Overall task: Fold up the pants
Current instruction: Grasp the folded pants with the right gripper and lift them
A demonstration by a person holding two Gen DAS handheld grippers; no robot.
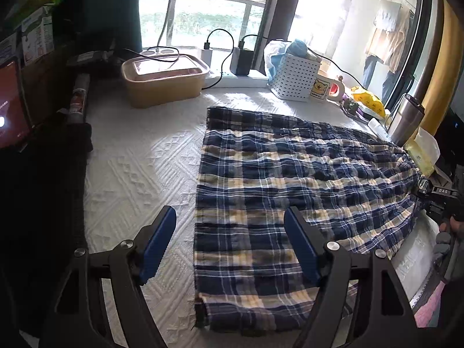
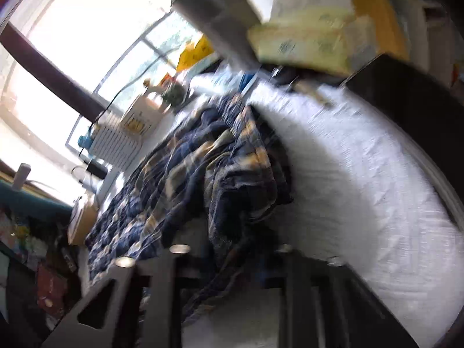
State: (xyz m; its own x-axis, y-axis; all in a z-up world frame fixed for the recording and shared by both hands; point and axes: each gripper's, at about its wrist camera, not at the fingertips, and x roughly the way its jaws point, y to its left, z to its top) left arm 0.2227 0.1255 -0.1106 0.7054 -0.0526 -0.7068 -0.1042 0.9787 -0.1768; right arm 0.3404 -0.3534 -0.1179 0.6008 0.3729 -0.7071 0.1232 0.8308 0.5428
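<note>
- Readable writing is scarce: the letters "DAS" stand in white on the black body of the right gripper (image 1: pixel 442 200) at the right edge of the left wrist view.
- A white mug (image 1: pixel 321 86) carries a yellow cartoon bear with small lettering under it, too small to read.
- The papers and packets (image 1: pixel 34 37) at the far left bear print that is too small to make out.
- The plaid pants (image 1: pixel 275 179), navy with cream and tan checks, lie spread on the white textured cover of the bench (image 1: pixel 136 174), the hem end nearest the left gripper and the far end reaching the right edge.
- The left gripper (image 1: pixel 230 246) hangs over the near hem with its blue-padded fingers (image 1: pixel 159 243) wide apart and nothing between them; one finger is over bare cover, the other over the plaid.
- The right gripper (image 2: pixel 232 261) view is blurred, but bunched plaid cloth rises into the narrow gap between its fingers, which are closed on the pants.
- Open room lies left of the pants, a broad bare strip of white cover up to a dark cloth (image 1: pixel 43 203) at the left edge.
- The far edge is crowded: a tan lidded box (image 1: pixel 165 82), a power strip (image 1: pixel 237 79) with chargers, a white perforated basket (image 1: pixel 294 78).
- The right edge holds a steel tumbler (image 1: pixel 406 121) and a tissue pack (image 1: pixel 424 152), both just beside the pants.
</note>
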